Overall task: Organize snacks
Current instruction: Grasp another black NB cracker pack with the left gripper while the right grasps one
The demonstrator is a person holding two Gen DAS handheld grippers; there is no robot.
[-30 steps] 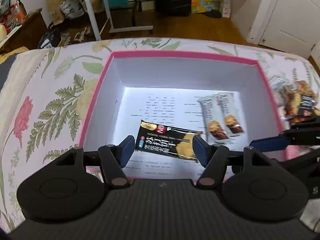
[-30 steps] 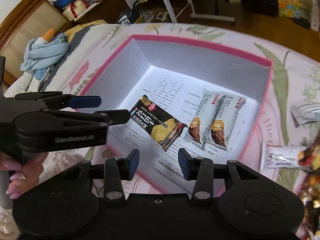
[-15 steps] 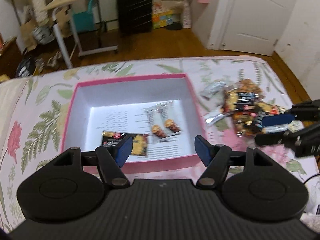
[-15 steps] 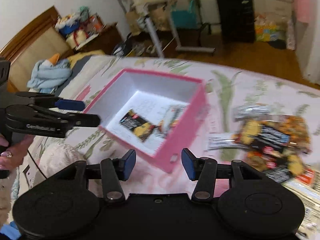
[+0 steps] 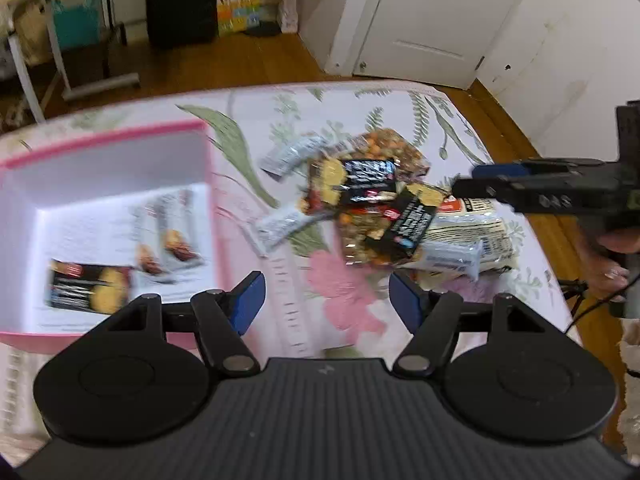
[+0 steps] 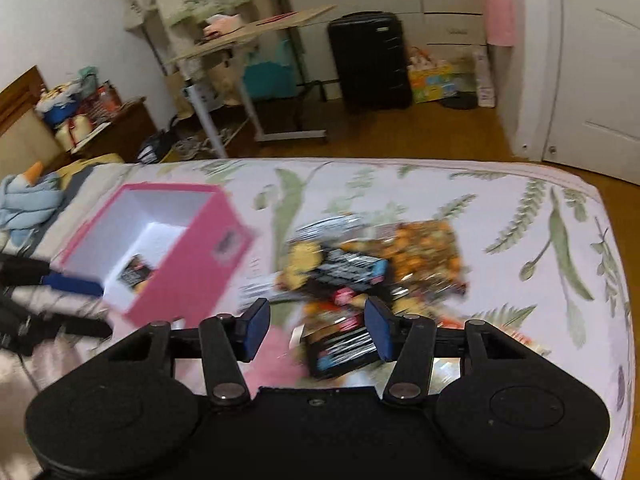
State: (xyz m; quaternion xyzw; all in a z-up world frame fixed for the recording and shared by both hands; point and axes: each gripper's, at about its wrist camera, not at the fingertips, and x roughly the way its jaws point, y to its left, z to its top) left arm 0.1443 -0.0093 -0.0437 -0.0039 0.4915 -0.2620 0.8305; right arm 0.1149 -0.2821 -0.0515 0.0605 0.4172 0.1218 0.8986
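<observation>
Reading the wrappers is hard, since both views are smeared: the black packet (image 5: pixel 90 290) at the lower left of the left wrist view shows a yellow cracker and pale characters I cannot make out, and the black packet on the pile (image 5: pixel 366 182) at centre carries white lettering just as blurred. Printed lines run across the white floor of the pink box (image 5: pixel 100 136), too small to read, and a dark label patch on its outer wall (image 6: pixel 228 242) in the right wrist view is illegible as well. That box sits at the left of both frames on the floral bedspread (image 5: pixel 344 304), holding the black packet and two silver bars (image 5: pixel 168 246) lying side by side just right of it. The snack pile (image 6: pixel 372 264) lies well to the right of the box, mixed nuts, silver bars and black packets overlapping. My left gripper (image 5: pixel 326 302) is spread wide over bare bedspread between box and pile, holding nothing and touching nothing. My right gripper (image 6: pixel 318 330) is also spread wide and holding nothing, its blue pads framing the near edge of the pile, with a black packet (image 6: pixel 346 350) showing between them; whether they touch it I cannot tell.
</observation>
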